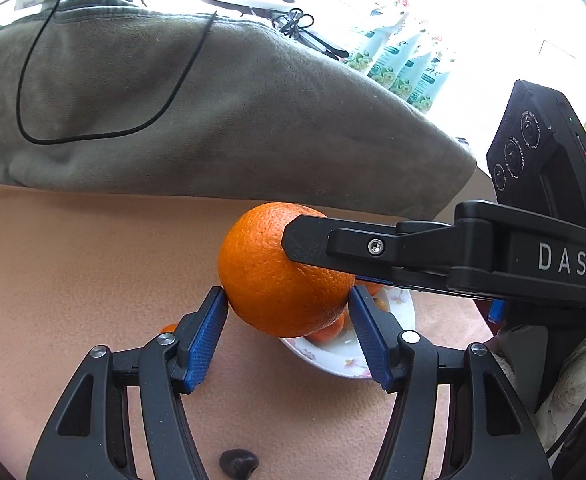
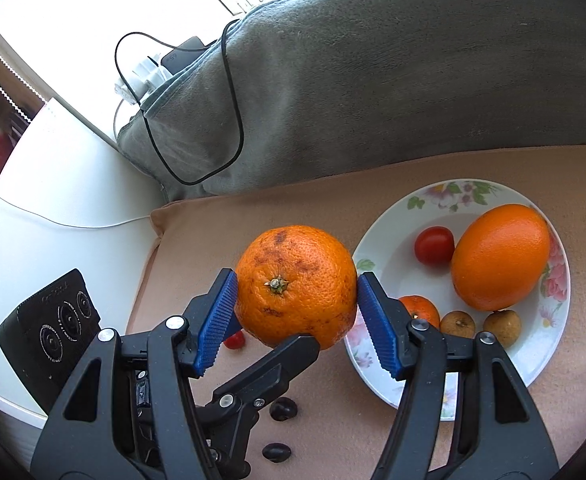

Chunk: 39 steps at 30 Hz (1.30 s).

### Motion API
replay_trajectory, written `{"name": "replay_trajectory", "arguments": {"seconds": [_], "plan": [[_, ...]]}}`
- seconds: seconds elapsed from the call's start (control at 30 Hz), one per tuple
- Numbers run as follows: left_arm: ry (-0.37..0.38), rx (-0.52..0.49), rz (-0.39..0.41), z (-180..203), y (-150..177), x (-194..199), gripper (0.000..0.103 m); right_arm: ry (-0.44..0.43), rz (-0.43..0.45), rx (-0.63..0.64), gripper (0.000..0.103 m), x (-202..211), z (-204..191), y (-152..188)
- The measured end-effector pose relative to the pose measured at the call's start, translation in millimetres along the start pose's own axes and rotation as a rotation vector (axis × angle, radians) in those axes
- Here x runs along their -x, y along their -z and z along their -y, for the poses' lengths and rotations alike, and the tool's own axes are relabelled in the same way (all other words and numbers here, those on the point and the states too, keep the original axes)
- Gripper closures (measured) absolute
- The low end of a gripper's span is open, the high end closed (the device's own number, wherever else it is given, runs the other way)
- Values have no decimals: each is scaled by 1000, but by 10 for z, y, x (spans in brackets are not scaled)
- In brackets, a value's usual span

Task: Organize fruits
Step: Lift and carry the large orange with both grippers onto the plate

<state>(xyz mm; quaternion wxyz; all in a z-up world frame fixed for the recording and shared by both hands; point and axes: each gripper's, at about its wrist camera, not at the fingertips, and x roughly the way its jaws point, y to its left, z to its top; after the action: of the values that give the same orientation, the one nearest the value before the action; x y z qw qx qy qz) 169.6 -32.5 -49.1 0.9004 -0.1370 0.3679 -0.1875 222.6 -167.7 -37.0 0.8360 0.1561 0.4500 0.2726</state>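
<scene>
One big orange [image 1: 277, 276] [image 2: 297, 280] with brown blotches near its stem hangs above the peach cloth, gripped by both grippers crosswise. My left gripper [image 1: 288, 292] is shut on it, blue pads pressing its two sides. My right gripper [image 2: 298, 278] is shut on the same orange. One right finger [image 1: 313, 240] lies across the fruit's right side. A left finger [image 2: 293, 352] touches its underside. Just right of it, a floral plate [image 2: 389, 216] [image 1: 405, 312] holds a smooth orange [image 2: 501, 256], a cherry tomato [image 2: 434, 245], a small tangerine [image 2: 421, 310] and two brown longans [image 2: 457, 324].
On the cloth lie another cherry tomato [image 2: 235, 340] and two dark fruits [image 2: 283, 409]. A grey blanket [image 1: 213, 112] with a black cable [image 1: 37, 80] rises behind. A white tabletop [image 2: 61, 200] borders the cloth. Bottles [image 1: 405, 64] stand at the back.
</scene>
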Motion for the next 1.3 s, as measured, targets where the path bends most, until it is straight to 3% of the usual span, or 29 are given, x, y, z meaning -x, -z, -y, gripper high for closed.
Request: {"name": "replay_trajectory", "arguments": {"seconds": [0.5, 1.3], "plan": [[-4, -17, -49, 91, -36, -342, 41, 50, -1, -25, 38, -58, 264, -96], [1, -81, -47, 225, 22, -282, 42, 117, 39, -12, 39, 48, 335, -159]]}}
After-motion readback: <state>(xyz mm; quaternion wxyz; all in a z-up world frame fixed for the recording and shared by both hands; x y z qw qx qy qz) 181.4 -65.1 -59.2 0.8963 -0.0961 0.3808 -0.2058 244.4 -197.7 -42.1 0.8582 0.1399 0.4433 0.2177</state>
